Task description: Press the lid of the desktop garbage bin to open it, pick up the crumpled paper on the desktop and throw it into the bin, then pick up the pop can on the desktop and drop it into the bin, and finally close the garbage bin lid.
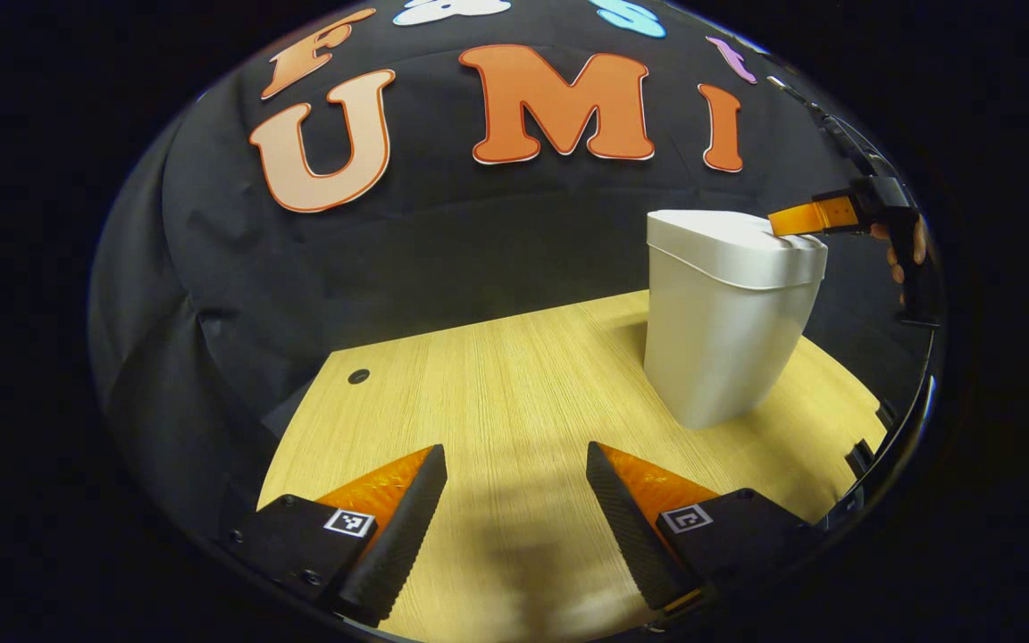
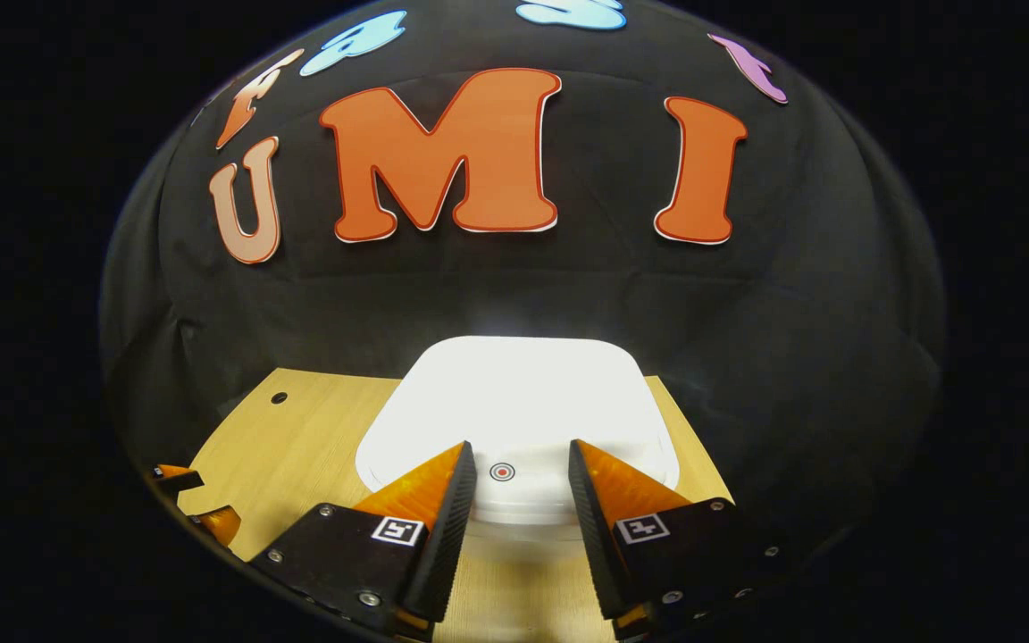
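The white garbage bin (image 1: 720,348) stands on the wooden table (image 1: 497,375) at the right, its lid (image 1: 729,246) down. In the left gripper view my left gripper (image 1: 514,460) is open, low over the table in front of the bin, nothing between its fingers. The right gripper (image 1: 787,221) reaches in over the lid's right edge, held by a hand (image 1: 903,254). In the right gripper view the right gripper (image 2: 522,455) is open just above the lid (image 2: 514,393), its fingers on either side of a small red ring mark (image 2: 502,471). The left gripper (image 2: 197,500) shows at lower left.
A small dark hole (image 1: 358,376) sits in the table near its far left corner, also seen as the hole (image 2: 279,397) from the right gripper. The black cloth wall rises close behind the table's back edge. The table edge (image 1: 854,420) lies just right of the bin.
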Motion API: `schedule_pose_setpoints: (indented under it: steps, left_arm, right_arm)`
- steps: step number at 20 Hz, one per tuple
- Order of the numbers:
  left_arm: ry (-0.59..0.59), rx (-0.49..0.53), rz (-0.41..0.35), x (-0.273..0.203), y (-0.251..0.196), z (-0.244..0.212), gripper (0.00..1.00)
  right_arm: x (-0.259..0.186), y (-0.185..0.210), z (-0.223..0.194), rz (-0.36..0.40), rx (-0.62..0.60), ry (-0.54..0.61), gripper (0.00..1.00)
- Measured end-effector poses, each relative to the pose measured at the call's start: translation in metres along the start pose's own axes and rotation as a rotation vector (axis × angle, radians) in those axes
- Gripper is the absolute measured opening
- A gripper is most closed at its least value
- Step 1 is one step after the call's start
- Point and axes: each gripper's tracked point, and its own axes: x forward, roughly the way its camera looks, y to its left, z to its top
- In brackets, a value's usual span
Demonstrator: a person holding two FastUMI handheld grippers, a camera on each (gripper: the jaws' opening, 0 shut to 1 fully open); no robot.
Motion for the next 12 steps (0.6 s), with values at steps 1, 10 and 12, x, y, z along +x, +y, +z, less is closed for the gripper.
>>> schedule_pose_setpoints:
  steps: [1, 10, 12]
  left_arm:
    - [-0.009, -0.001, 0.003, 0.000, 0.002, 0.003, 1.00]
    - [-0.164, -0.015, 0.036, -0.013, 0.037, 0.074, 1.00]
    - [-0.199, -0.003, 0.041, -0.018, 0.041, 0.087, 1.00]
  right_arm:
    - [-0.001, 0.001, 0.001, -0.005, -0.005, -0.005, 0.64]
    - [-0.011, 0.010, 0.005, -0.050, -0.016, -0.051, 0.59]
    - [-0.017, 0.018, 0.005, -0.048, -0.030, -0.067, 0.59]
